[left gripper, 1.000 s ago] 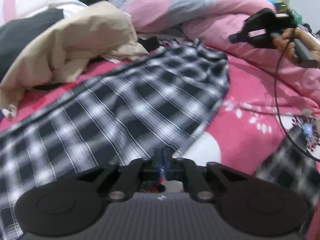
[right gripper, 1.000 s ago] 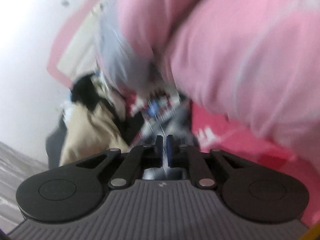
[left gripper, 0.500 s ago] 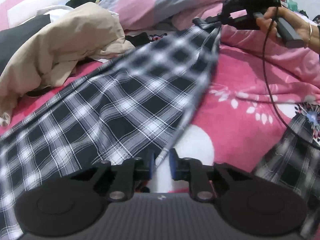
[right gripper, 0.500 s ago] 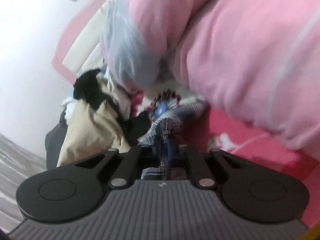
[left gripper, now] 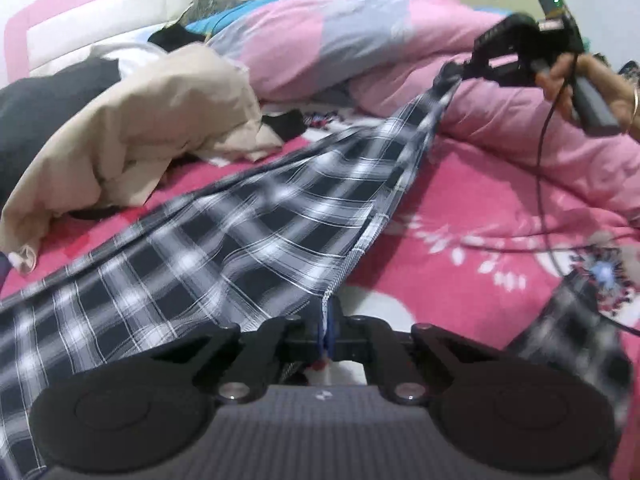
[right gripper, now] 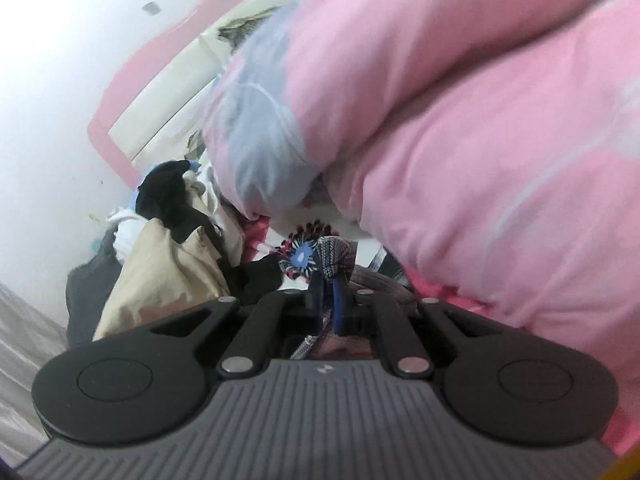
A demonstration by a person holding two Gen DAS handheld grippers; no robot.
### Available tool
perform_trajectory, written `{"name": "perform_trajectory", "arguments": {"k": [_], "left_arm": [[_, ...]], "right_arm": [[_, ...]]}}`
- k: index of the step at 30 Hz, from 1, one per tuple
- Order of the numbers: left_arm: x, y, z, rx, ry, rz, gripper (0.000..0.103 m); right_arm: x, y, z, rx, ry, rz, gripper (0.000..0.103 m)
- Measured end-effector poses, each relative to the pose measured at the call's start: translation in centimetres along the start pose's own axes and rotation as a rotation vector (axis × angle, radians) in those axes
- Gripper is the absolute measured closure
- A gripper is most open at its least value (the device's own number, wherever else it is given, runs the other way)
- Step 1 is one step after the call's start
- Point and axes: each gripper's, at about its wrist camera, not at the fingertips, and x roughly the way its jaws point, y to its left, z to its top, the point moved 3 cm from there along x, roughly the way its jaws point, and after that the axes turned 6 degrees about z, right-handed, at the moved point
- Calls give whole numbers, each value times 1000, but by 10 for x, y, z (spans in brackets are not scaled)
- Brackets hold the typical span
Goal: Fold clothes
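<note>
1. Visibility: in the left wrist view the left gripper (left gripper: pixel 327 330) hides the cloth edge where it enters the jaws; the plaid is smeared by motion blur in its middle. In the right wrist view the duvet and garments are blurred, and the gripper body cuts off whatever lies below it.
2. Left gripper: jaws closed tight, blue pads pinching the hemmed edge of the plaid shirt (left gripper: pixel 224 248), which runs up and away from them.
3. Right gripper (right gripper: pixel 329 300): jaws closed on a bunched fold of the same plaid cloth (right gripper: pixel 334 254), which pokes out beyond the fingertips.
4. Location of the shirt: stretched taut between the two grippers above the pink floral bedsheet (left gripper: pixel 472 216), its left part draped down onto the bed.
5. Left wrist view only: the right gripper seen from outside (left gripper: pixel 464 70) with the far corner of the shirt in its tips, the person's hand (left gripper: pixel 588 84) on its handle, a black cable (left gripper: pixel 540 168) hanging from it, and a second plaid piece (left gripper: pixel 576 344) at lower right.
6. Both views: a beige garment (left gripper: pixel 152 128), dark clothes behind it, and the pink and grey duvet (left gripper: pixel 352 36) against a white and pink headboard (left gripper: pixel 100 12).
7. Right wrist view only: a white wall (right gripper: pixel 60 100) at left.
</note>
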Motion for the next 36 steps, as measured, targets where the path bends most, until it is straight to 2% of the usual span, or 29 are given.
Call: {"name": "perform_trajectory", "arguments": {"k": [2, 6, 8, 10, 12, 15, 18, 19, 21, 23, 25, 27, 29, 31, 33, 36], "left_arm": [[2, -4, -7, 46, 22, -15, 100], [12, -9, -18, 87, 83, -38, 100], [8, -7, -15, 80, 75, -53, 100], [3, -7, -12, 78, 71, -75, 99], [9, -8, -16, 99, 123, -94, 93], [19, -7, -27, 104, 190, -62, 86], [6, -6, -25, 73, 164, -68, 76], [1, -3, -24, 59, 154, -74, 68], [-9, 3, -22, 32, 132, -87, 64], [-12, 10, -19, 1, 127, -86, 61], [-6, 16, -18, -24, 131, -59, 61], [0, 20, -19, -47, 149, -25, 61], [4, 25, -21, -65, 162, -11, 61], [6, 28, -24, -63, 165, 7, 61], [7, 31, -26, -58, 169, 20, 61], [10, 36, -27, -65, 181, 28, 60]], "right_arm": [[-7, -7, -9, -28, 44, -61, 100], [-2, -46, -39, 26, 167, -188, 100], [-7, -49, -42, 58, 161, -173, 101], [-15, -37, -37, -23, 138, -171, 101], [-14, -37, -39, -67, 171, -207, 100], [0, -59, -50, -84, 277, -335, 87], [-14, -66, -50, -88, 259, -382, 85], [-20, -61, -48, -124, 238, -390, 84], [-28, -35, -42, -243, 185, -316, 81], [-30, -7, -37, -360, 137, -210, 70], [-8, 19, -33, -487, 128, -101, 49], [30, 37, -30, -613, 146, -46, 46], [68, 44, -27, -714, 184, -33, 45], [102, 53, -32, -837, 263, -24, 45], [125, 62, -37, -953, 307, -7, 45], [151, 77, -49, -1060, 385, 70, 45]]}}
